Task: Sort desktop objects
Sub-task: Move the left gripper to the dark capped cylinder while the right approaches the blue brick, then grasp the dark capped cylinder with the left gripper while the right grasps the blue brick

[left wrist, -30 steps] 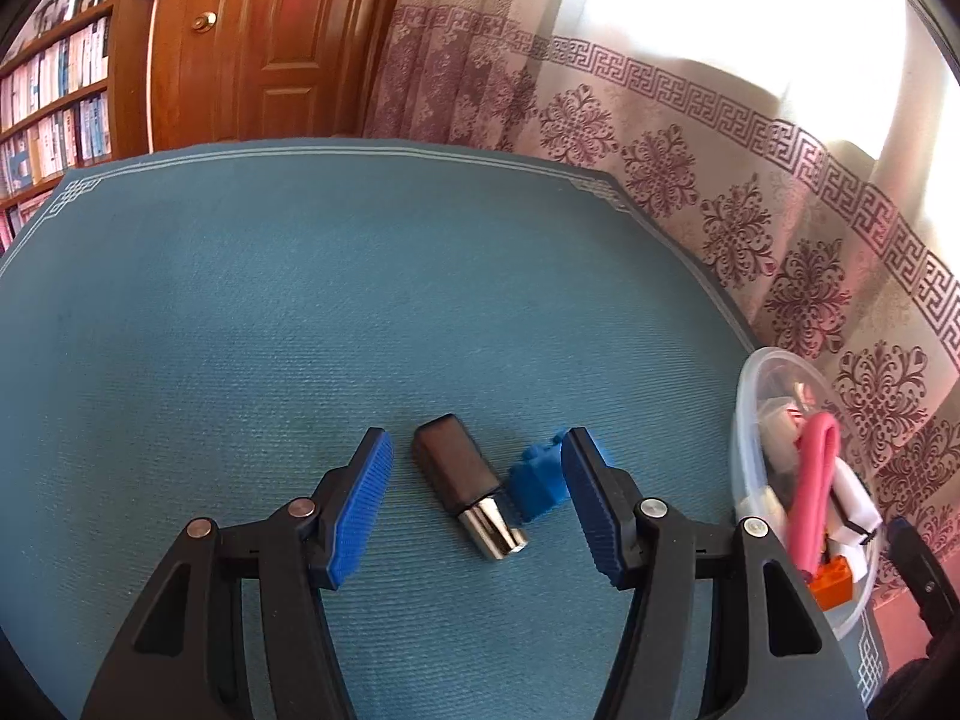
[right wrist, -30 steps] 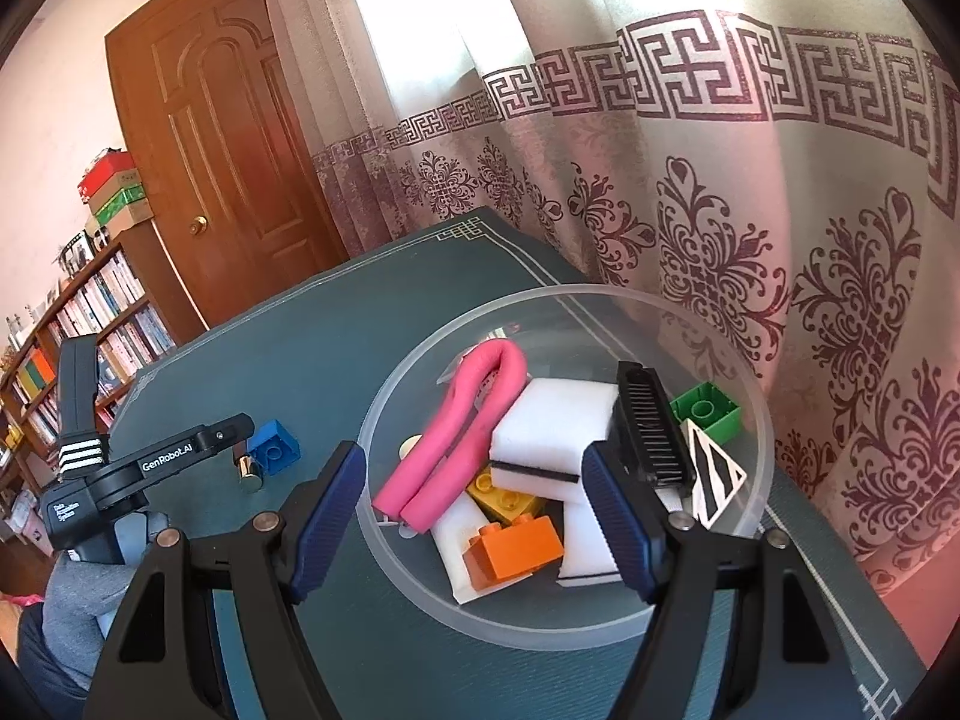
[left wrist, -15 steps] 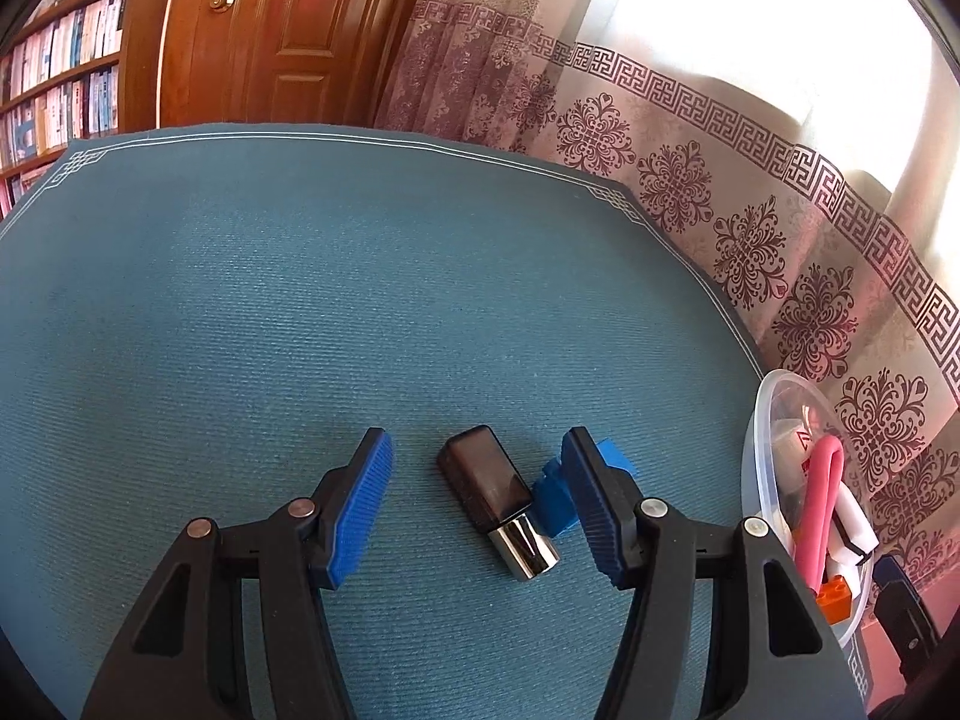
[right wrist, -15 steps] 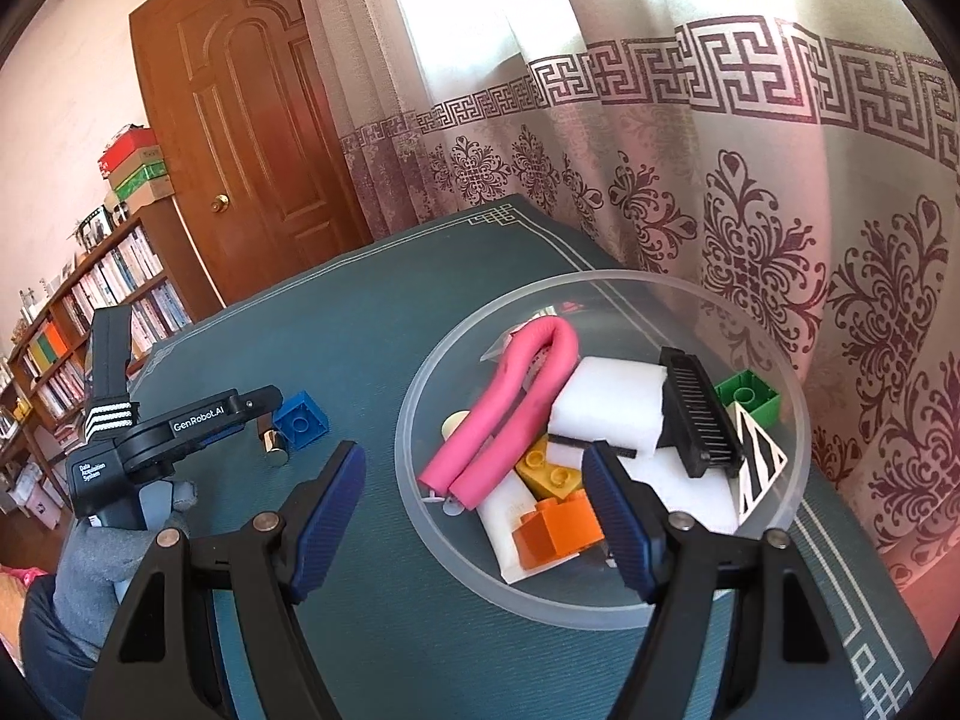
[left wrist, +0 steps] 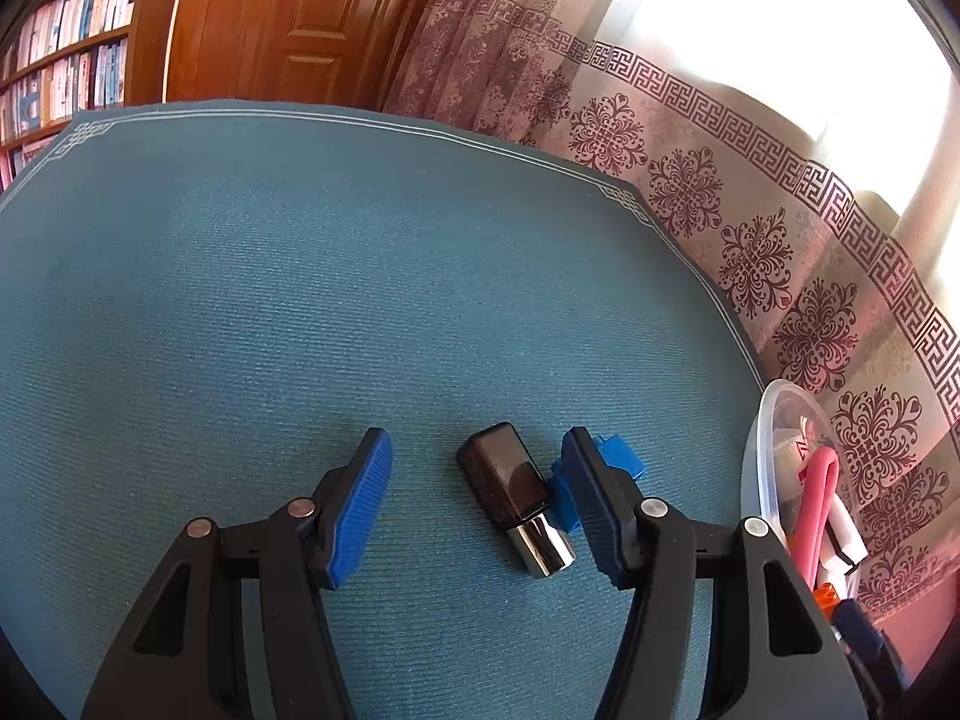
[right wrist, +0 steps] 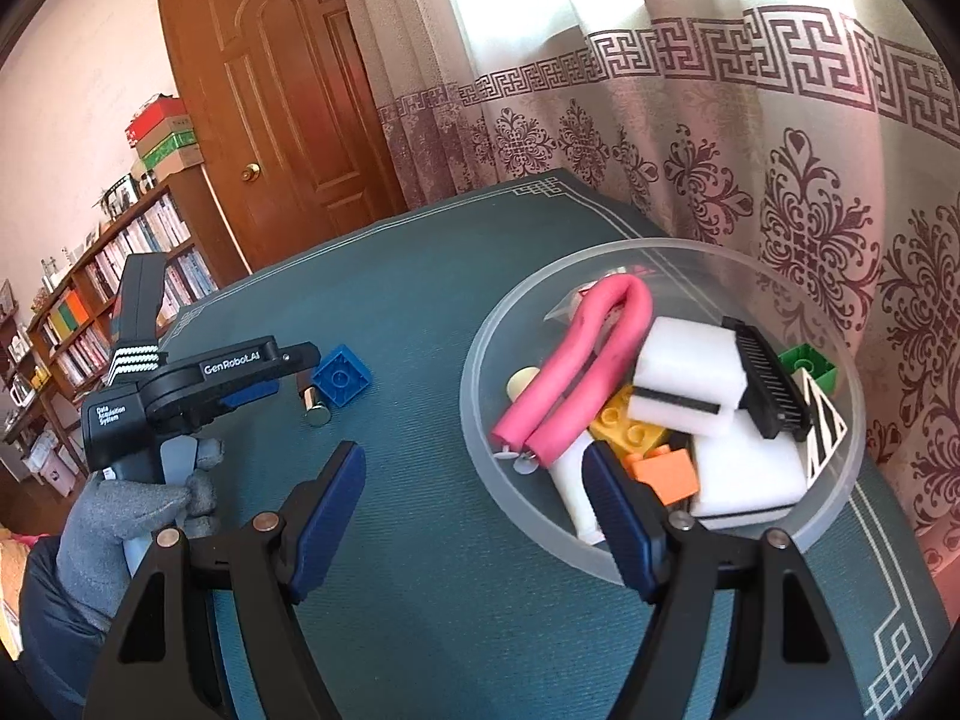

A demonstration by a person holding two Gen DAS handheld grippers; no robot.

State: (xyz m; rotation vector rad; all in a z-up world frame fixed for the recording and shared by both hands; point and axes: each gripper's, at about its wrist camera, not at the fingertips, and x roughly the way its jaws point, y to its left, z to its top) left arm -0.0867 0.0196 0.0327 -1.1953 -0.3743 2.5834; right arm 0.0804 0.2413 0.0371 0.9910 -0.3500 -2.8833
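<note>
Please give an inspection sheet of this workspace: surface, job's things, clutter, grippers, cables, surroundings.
Surface: teal mat with a pale border line.
Job's things: lipstick and blue brick lie side by side on the mat; clear bowl holds a pink roller, white sponges, comb, yellow, orange and green bricks.
Clutter: nothing seen.
Grippers: left gripper open, jaws on either side of the lipstick; right gripper open, empty, at the bowl's near rim.
Cables: nothing seen.
Surroundings: curtain, door, bookshelf.
</note>
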